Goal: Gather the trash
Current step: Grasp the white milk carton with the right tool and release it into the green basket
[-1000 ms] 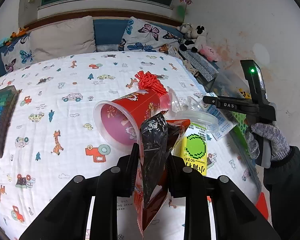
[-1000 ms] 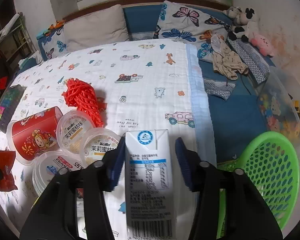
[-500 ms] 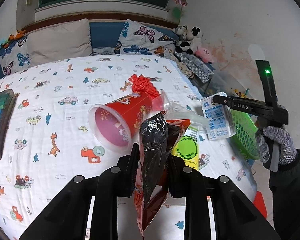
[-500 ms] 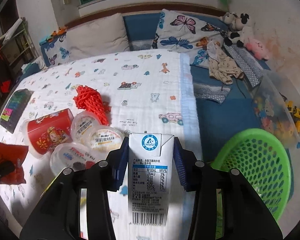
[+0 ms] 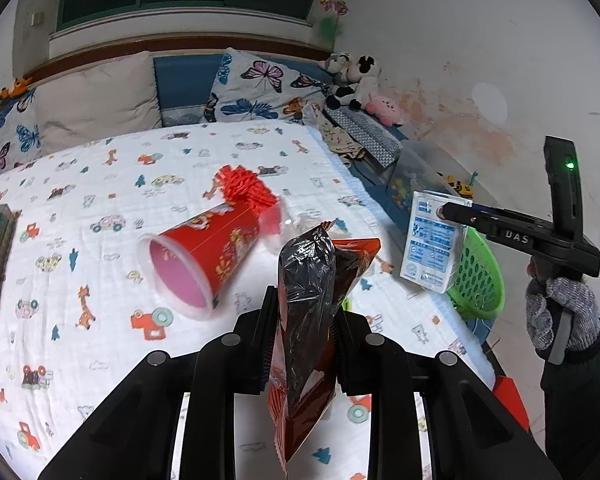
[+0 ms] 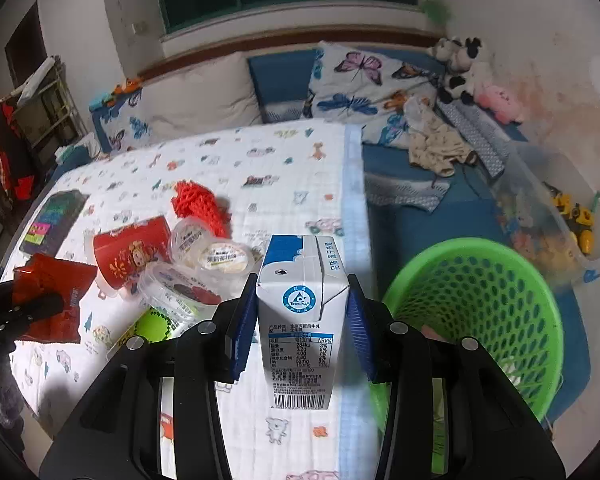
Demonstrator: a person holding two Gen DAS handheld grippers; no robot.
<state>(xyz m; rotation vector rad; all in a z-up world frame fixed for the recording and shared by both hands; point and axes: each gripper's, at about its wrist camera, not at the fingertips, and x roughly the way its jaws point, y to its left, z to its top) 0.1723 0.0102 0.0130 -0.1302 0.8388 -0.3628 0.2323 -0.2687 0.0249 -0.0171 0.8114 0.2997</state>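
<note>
We count two pieces of trash in hand: our right gripper (image 6: 302, 322) is clamped on one blue-and-white milk carton (image 6: 298, 332), held upright over the bed's edge just beside the one green basket (image 6: 476, 320), and our left gripper (image 5: 304, 320) is pinched on one red snack wrapper (image 5: 306, 320), held above the printed sheet (image 5: 100, 184). On the sheet lie one red paper cup (image 5: 204, 256) on its side, one red mesh net (image 6: 198, 206), three clear lidded tubs (image 6: 224, 258) and one green carton (image 6: 156, 322).
</note>
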